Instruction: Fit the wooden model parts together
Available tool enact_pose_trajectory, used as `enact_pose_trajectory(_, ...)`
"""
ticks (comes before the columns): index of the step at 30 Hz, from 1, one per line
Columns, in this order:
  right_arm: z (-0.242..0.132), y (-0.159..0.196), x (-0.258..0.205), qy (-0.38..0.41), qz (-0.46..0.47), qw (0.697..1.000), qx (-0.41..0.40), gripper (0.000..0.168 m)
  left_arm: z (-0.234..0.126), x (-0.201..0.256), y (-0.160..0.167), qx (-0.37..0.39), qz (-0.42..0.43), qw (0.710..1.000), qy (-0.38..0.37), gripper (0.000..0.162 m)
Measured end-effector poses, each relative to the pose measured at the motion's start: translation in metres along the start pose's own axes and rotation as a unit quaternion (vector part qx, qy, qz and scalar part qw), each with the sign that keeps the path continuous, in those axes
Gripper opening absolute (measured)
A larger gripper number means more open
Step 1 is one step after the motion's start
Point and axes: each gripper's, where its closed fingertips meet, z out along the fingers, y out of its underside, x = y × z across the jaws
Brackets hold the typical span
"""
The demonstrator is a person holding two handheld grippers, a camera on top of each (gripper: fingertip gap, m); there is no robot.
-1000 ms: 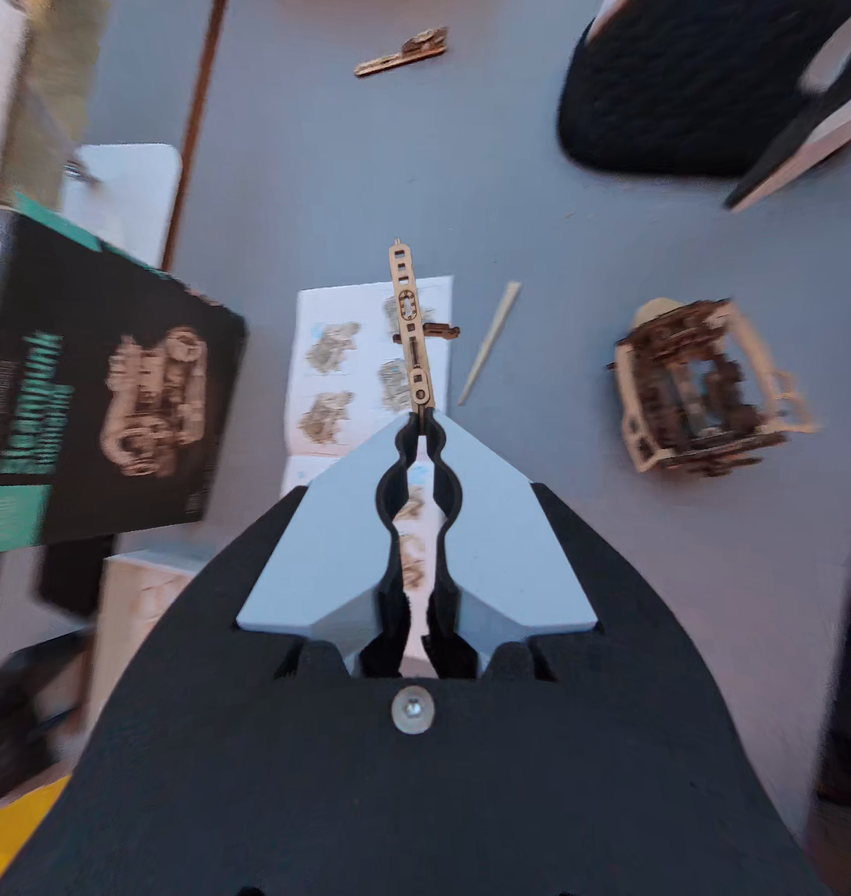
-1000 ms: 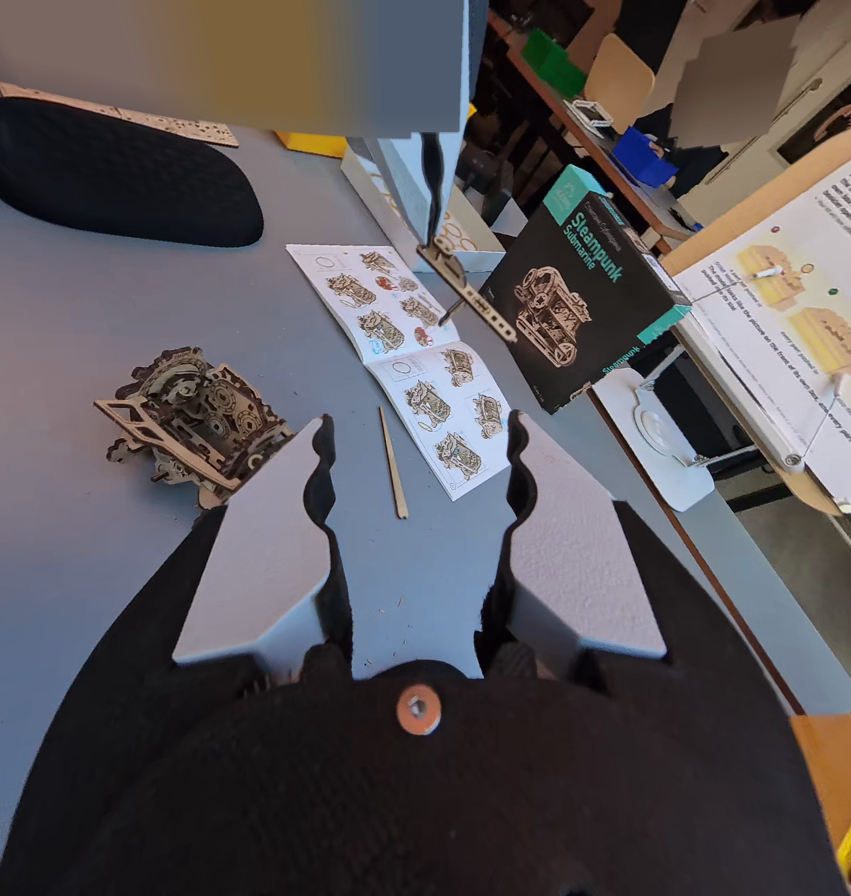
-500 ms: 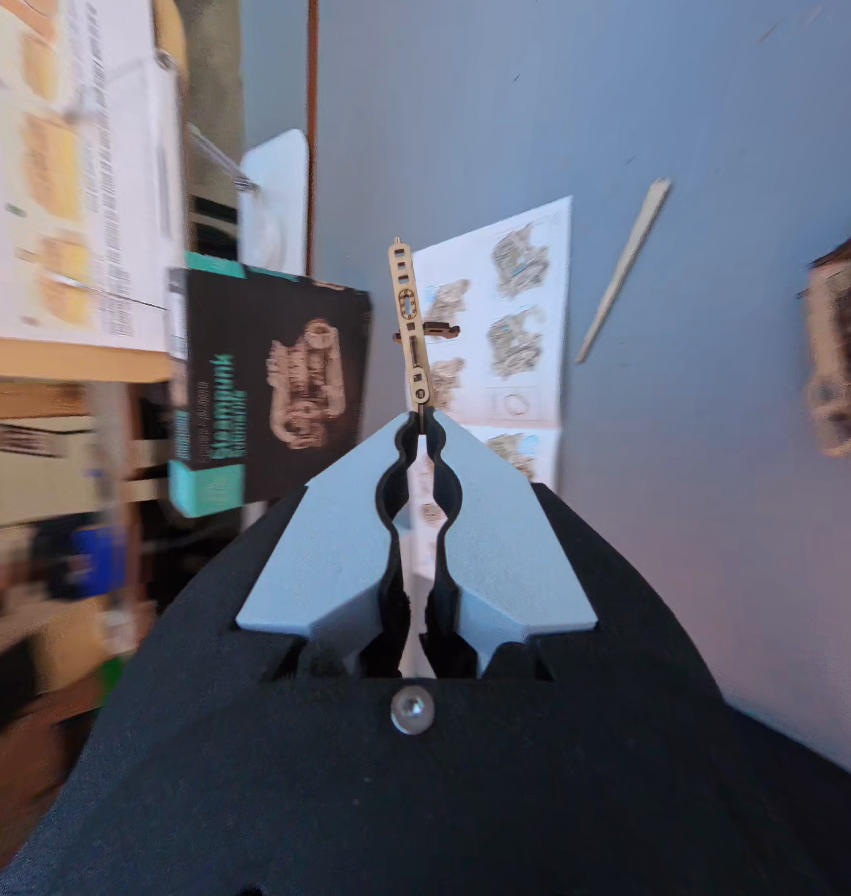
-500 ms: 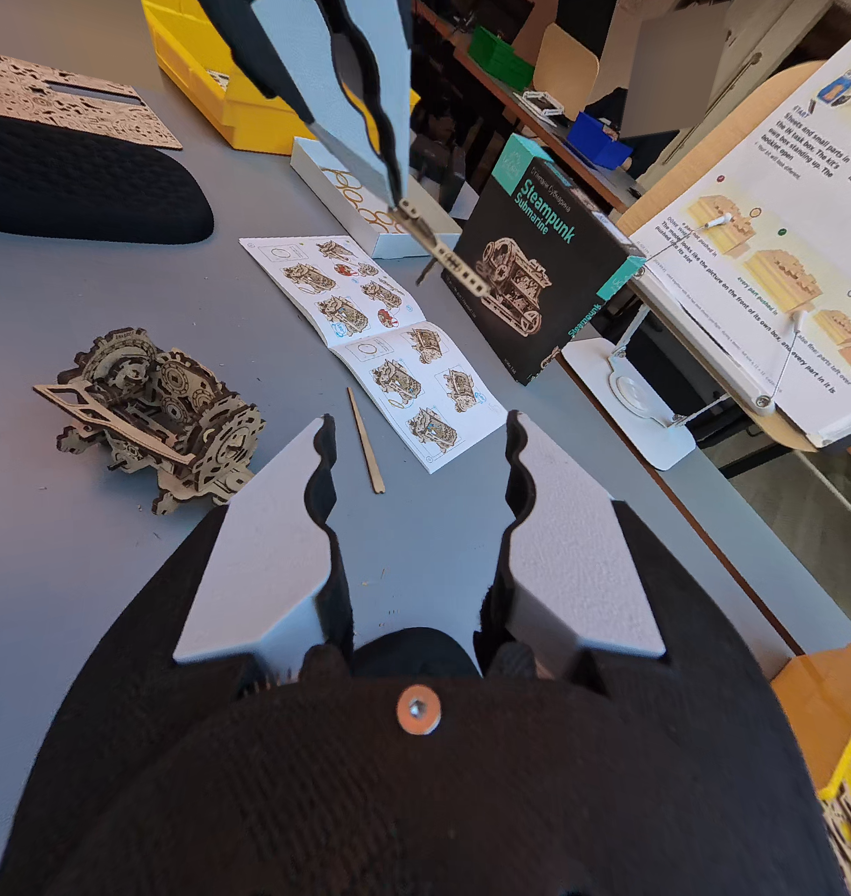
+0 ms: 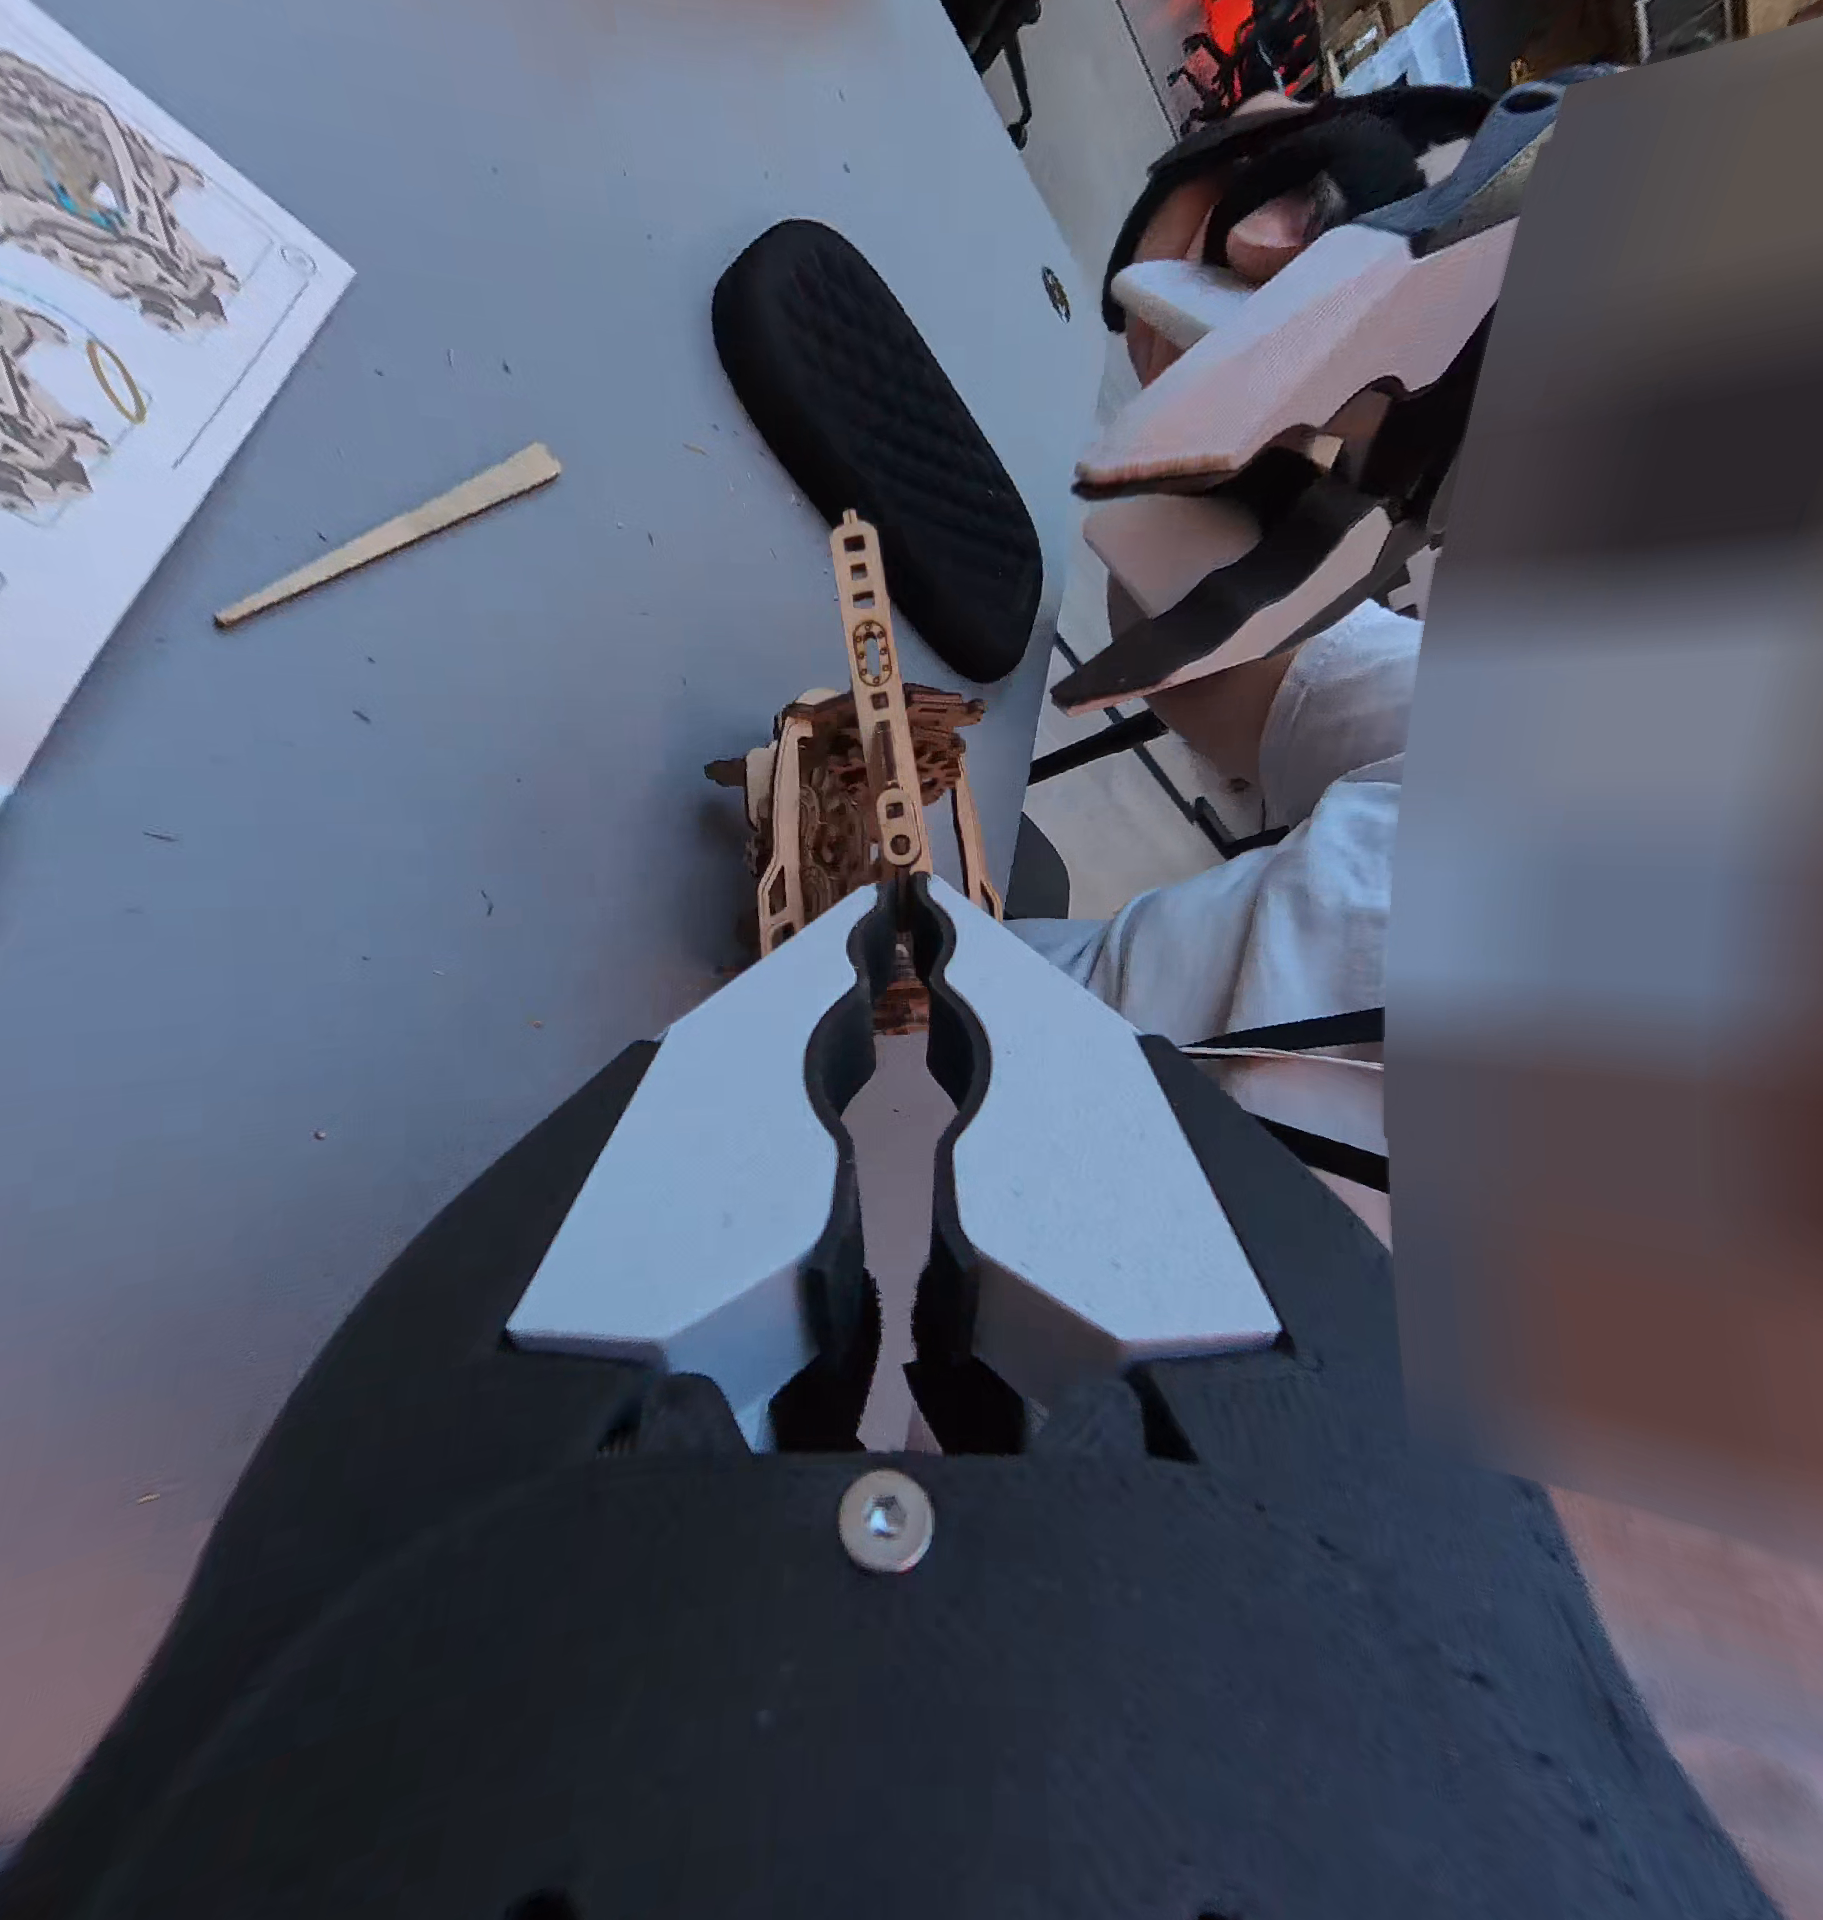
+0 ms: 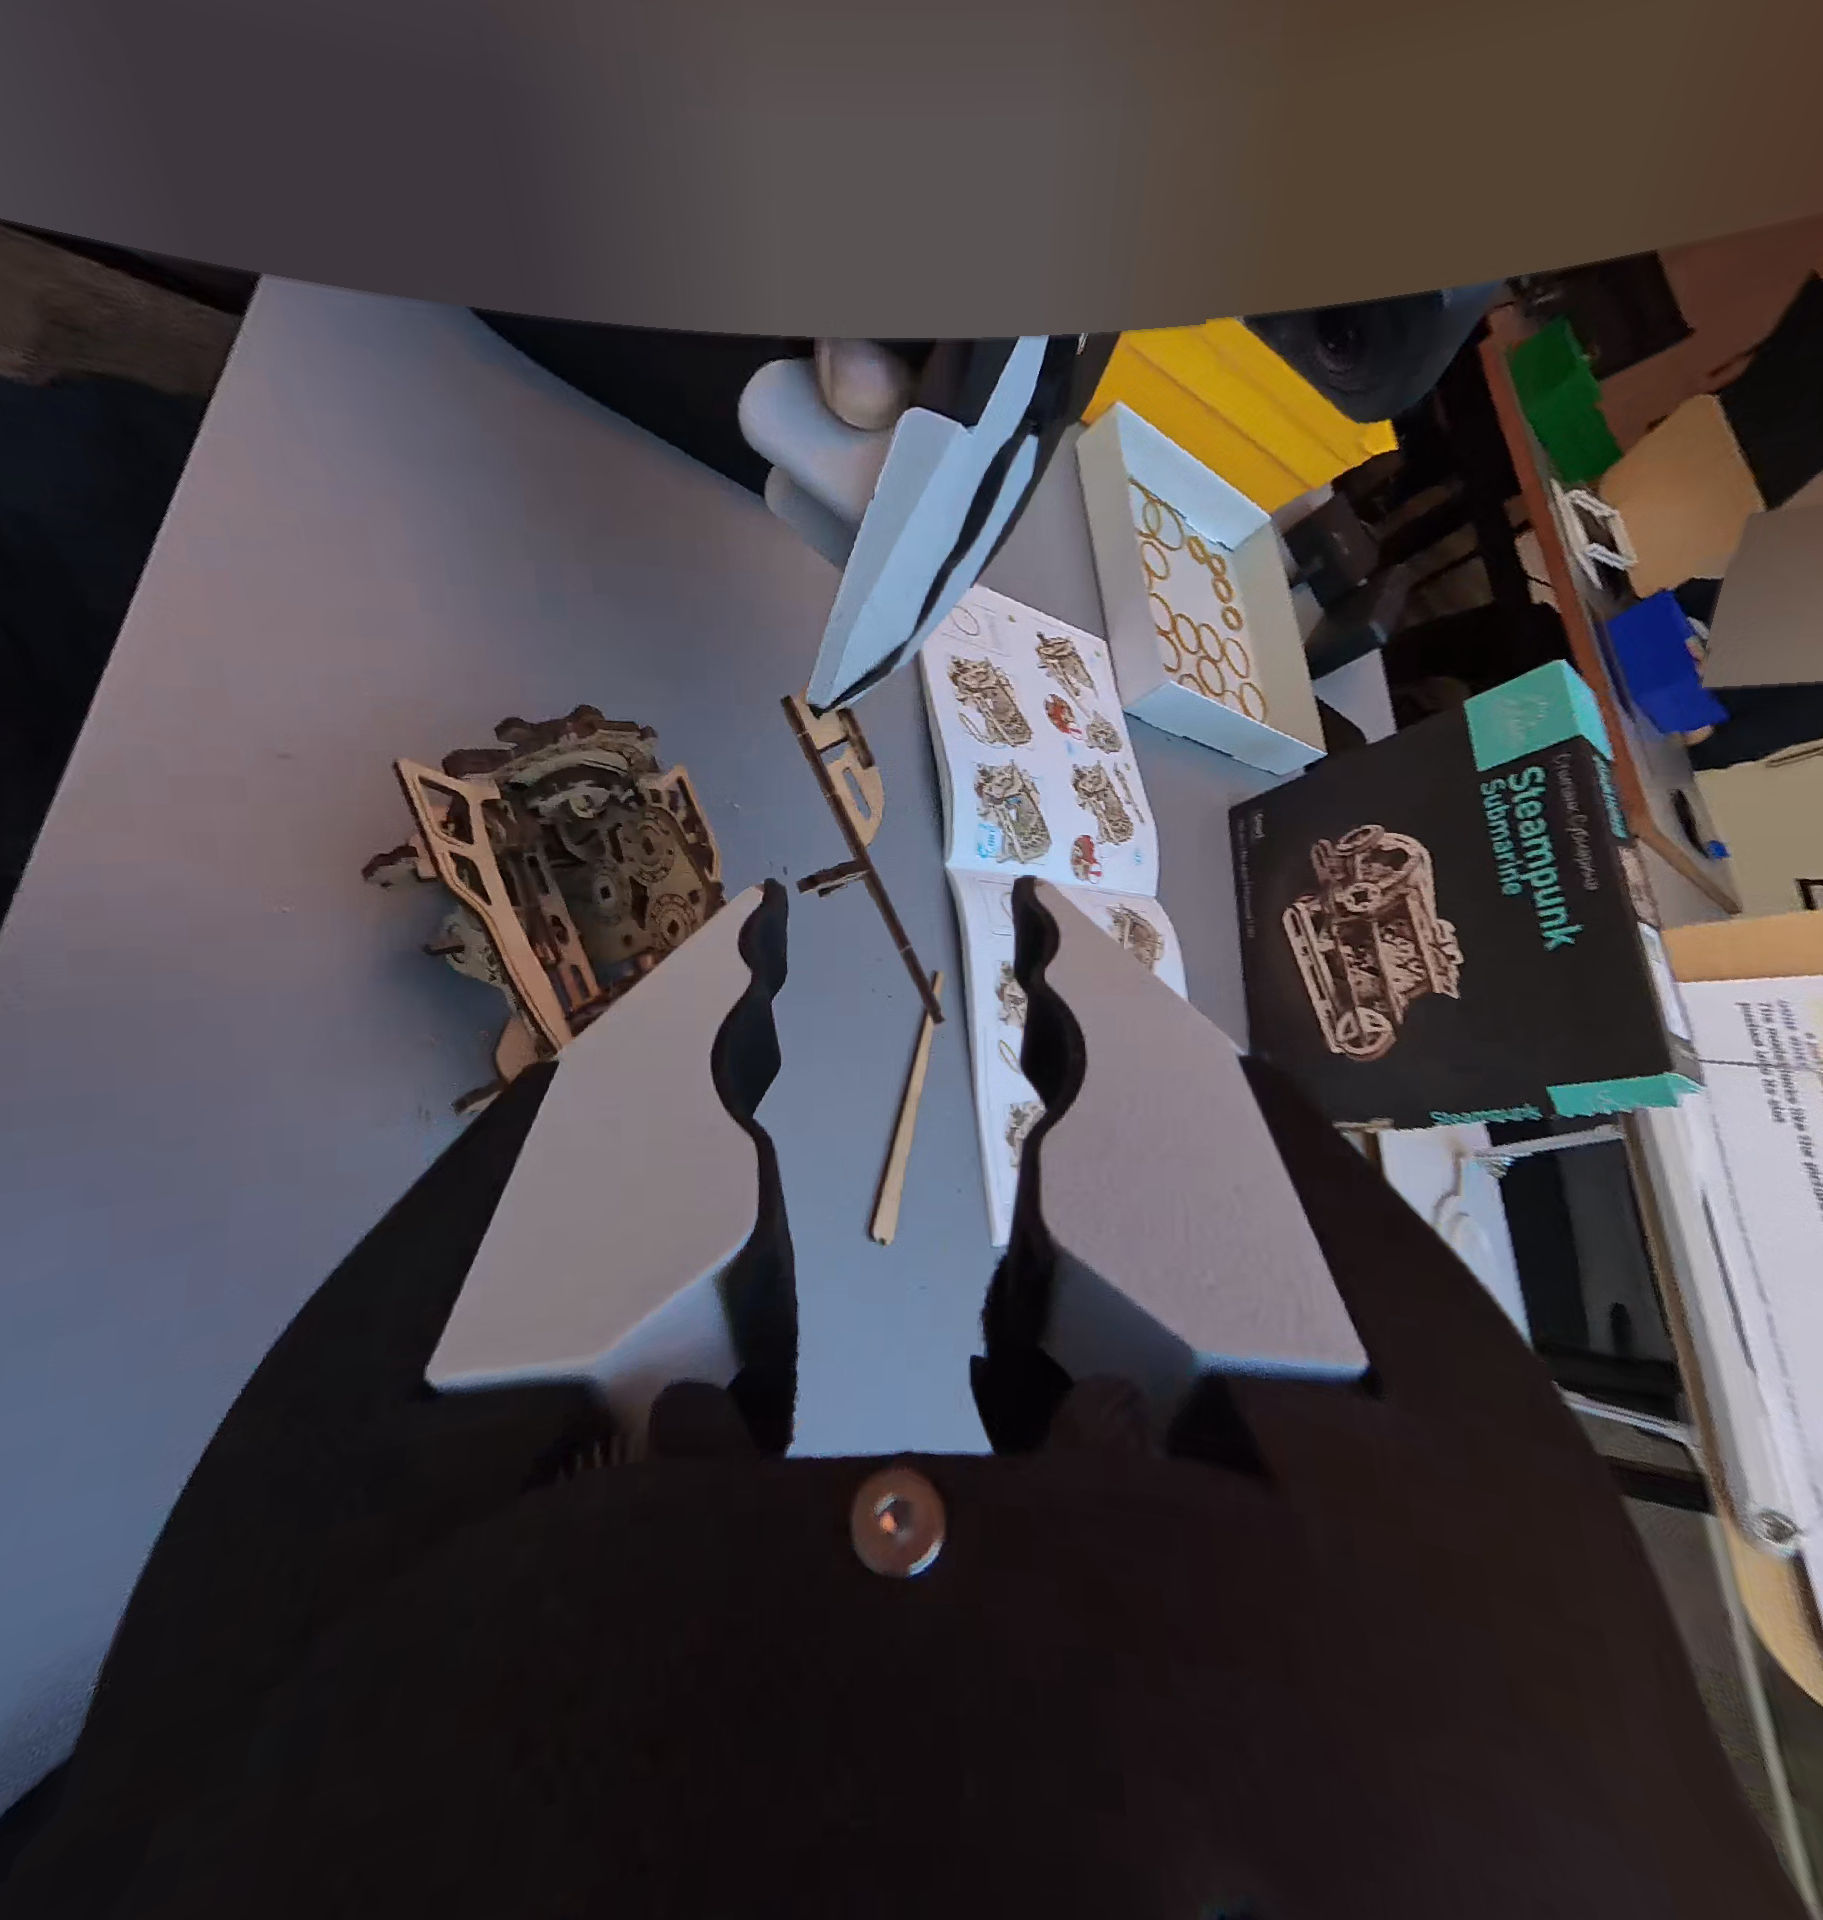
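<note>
L gripper [image 5: 905, 891] clamped on wooden strip [image 5: 874, 686] | R gripper [image 6: 894, 904] jaws wide apart, empty

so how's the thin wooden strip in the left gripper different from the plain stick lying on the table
The slotted strip is pinched at one end by the shut left gripper and held in the air; the plain stick lies flat on the grey table, untouched. The slotted strip is pierced with holes and carries a small cross tab; the plain stick is solid and tapers to a point. Both are thin, pale wood.
</note>
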Motion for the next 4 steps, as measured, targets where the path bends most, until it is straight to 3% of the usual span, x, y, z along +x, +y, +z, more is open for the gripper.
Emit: enact_pose_trajectory(4,0.0001,-0.0069,-0.0076,-0.038,0.058,0.997,0.031,0.041,0.0002,0.0131,0.0072,0.003,-0.031,0.999,0.034,0.000)
